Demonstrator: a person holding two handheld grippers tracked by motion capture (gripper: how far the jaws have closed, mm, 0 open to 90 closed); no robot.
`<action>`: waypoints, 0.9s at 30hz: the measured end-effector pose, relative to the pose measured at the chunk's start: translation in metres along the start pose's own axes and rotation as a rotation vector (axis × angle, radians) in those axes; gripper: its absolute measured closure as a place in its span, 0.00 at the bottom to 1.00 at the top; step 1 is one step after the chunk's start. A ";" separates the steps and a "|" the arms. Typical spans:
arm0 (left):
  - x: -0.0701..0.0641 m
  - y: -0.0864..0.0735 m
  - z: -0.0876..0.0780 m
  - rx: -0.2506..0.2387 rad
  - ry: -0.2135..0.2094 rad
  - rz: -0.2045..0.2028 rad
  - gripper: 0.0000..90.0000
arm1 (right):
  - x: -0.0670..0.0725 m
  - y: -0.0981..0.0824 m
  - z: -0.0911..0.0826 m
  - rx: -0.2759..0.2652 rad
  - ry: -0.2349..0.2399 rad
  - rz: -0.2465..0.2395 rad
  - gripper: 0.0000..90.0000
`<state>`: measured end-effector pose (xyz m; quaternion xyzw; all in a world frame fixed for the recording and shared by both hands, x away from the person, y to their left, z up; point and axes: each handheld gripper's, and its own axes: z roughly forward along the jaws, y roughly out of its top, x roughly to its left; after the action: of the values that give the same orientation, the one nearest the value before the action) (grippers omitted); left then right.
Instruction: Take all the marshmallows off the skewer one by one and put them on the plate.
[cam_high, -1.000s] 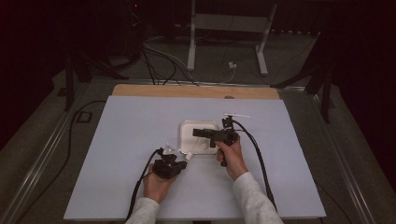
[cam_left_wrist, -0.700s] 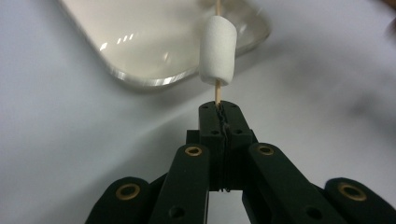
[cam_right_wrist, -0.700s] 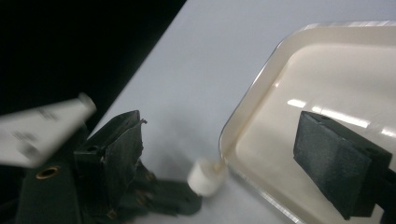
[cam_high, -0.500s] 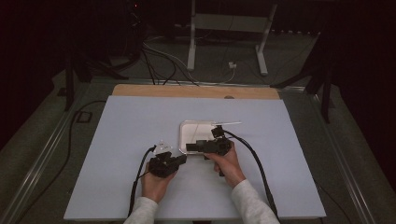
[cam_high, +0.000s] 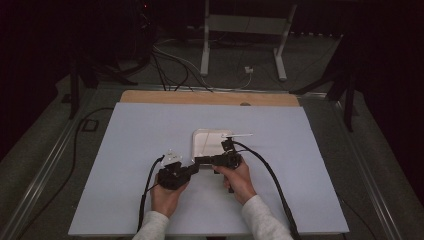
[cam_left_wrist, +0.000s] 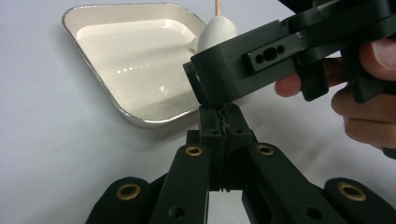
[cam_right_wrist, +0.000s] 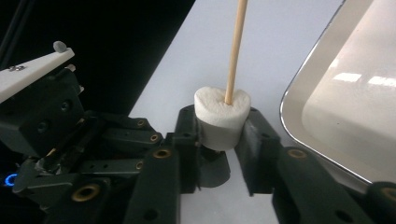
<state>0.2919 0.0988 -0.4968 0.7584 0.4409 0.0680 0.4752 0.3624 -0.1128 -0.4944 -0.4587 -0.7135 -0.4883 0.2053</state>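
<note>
1. Right gripper view: the right gripper (cam_right_wrist: 223, 140) has just been closing; its jaws pinch a marshmallow (cam_right_wrist: 222, 119) on a skewer (cam_right_wrist: 235, 46), tray (cam_right_wrist: 299, 112) beside.
2. Left gripper (cam_left_wrist: 223, 135): jaws fully together, holding nothing I can make out.

**Dim overhead, bright close-ups**

From the high view I get a dark room with a softly lit pale blue-grey table top (cam_high: 150, 150), grainy towards its far edge. My gripper views are bright; the glossy white square metal-rimmed tray (cam_left_wrist: 135, 60) throws glare, and the nearest black jaws blur.
</note>
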 end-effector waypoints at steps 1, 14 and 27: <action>-0.001 0.000 0.001 0.006 0.005 0.004 1.00 | 0.000 0.000 0.000 -0.003 -0.012 -0.006 0.84; -0.009 0.000 0.003 0.049 0.069 0.083 1.00 | -0.005 -0.001 -0.005 -0.045 -0.020 0.042 0.89; -0.012 0.000 0.001 0.085 0.109 0.130 1.00 | -0.005 0.005 -0.013 -0.090 -0.021 0.070 0.90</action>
<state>0.2851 0.0893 -0.4937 0.8001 0.4184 0.1207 0.4124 0.3674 -0.1257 -0.4900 -0.4970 -0.6765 -0.5077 0.1939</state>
